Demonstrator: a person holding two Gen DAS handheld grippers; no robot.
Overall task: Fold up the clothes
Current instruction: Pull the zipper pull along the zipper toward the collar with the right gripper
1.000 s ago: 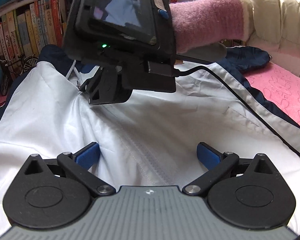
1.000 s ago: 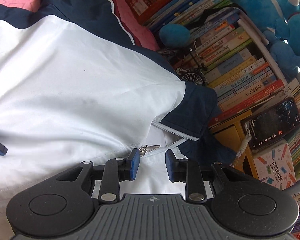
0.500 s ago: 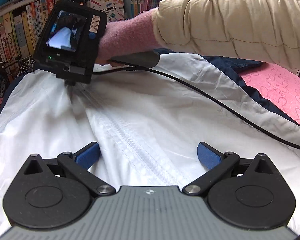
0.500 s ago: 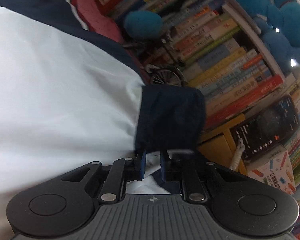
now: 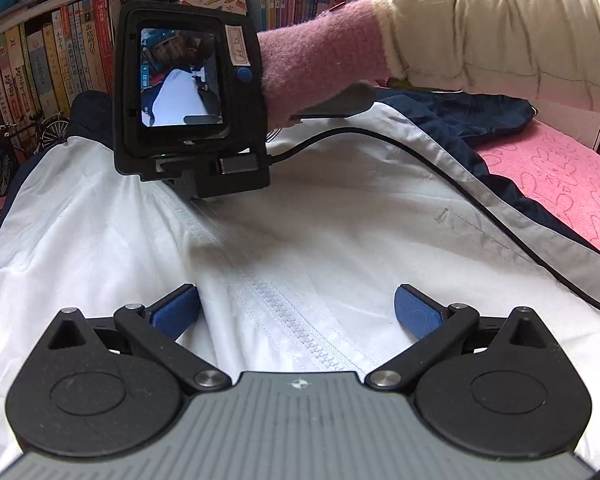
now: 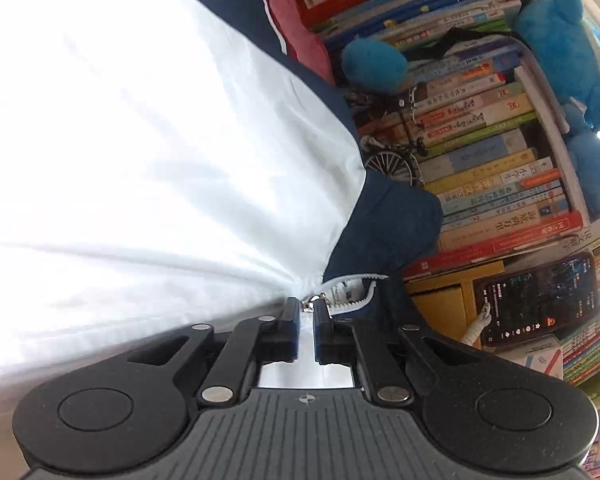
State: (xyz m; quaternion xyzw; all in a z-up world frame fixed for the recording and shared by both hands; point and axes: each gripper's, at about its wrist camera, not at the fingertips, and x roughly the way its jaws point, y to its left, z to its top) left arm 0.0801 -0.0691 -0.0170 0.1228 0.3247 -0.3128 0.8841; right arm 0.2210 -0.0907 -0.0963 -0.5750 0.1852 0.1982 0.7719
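Pinching the zipper pull (image 6: 310, 307) at the neck of the white and navy jacket (image 5: 340, 220), the right hand-held gripper (image 6: 306, 312) has its blue pads drawn together on the small metal tab, with the white fabric gathered into radiating creases toward that point. The jacket lies front-up and spread across a pink cover (image 5: 560, 176), its zipper line (image 5: 288, 320) running from the hem toward the navy collar (image 6: 388, 224) near a shelf of books (image 6: 492, 152).

The left hand-held gripper (image 5: 296, 312) sits low over the hem end with its pads spread wide on either side of the zipper line, gripping nothing; whether it presses on the cloth I cannot tell. From that view the right tool appears farther up the zipper, carried by a hand in a pink sleeve (image 5: 320, 52), its black cable (image 5: 440, 168) trailing across the jacket's right side.

My reading is that this is still preparation: the front is being closed or straightened before any fold. The next move likely calls for a steady pull on the tab along the zipper line while the lower end is held taut, keeping the cable clear of the fabric.
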